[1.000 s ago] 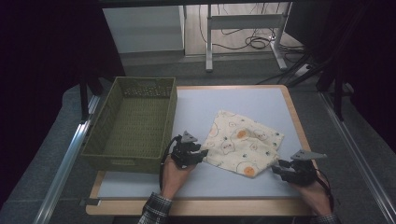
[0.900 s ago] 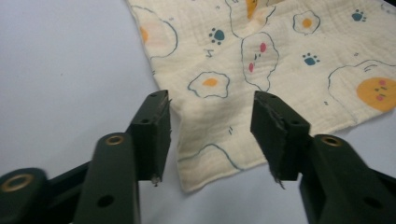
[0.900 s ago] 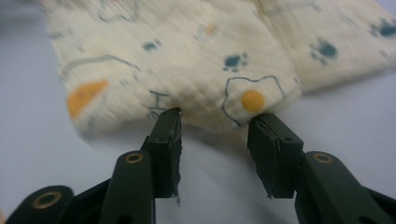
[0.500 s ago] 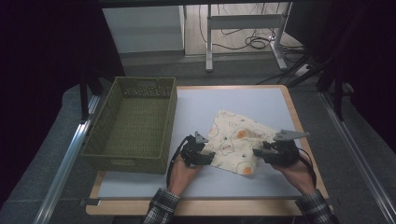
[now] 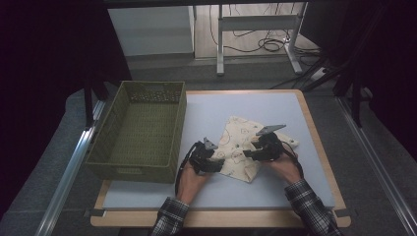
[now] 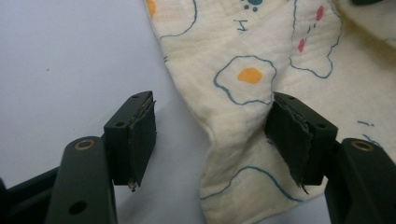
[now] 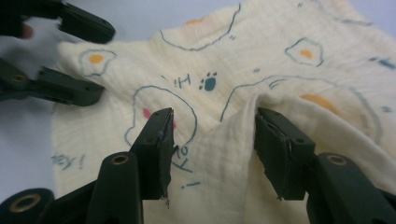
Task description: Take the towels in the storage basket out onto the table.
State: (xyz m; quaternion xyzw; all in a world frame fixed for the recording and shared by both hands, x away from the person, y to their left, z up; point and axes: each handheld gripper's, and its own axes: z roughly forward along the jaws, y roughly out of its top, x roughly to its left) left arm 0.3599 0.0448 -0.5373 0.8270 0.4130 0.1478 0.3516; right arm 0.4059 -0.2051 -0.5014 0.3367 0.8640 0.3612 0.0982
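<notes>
Cloth (image 5: 239,147), cream with fried-egg prints, lies rumpled on the table (image 5: 255,105), right of centre and toward the near edge; its long axis runs diagonally, from a near corner by the middle of the table up to a far-right corner. Left gripper (image 5: 216,161) sits at its near-left edge, jaws spread wide: one jaw on bare table, the other pressed against a raised fold of cloth (image 6: 243,121). Right gripper (image 5: 250,153) rests on the near-right part, jaws also wide apart, straddling a bunched ridge of cloth (image 7: 219,140). Neither has clamped the fabric. Left of the cloth stands a green basket (image 5: 137,128), its long side running near to far.
</notes>
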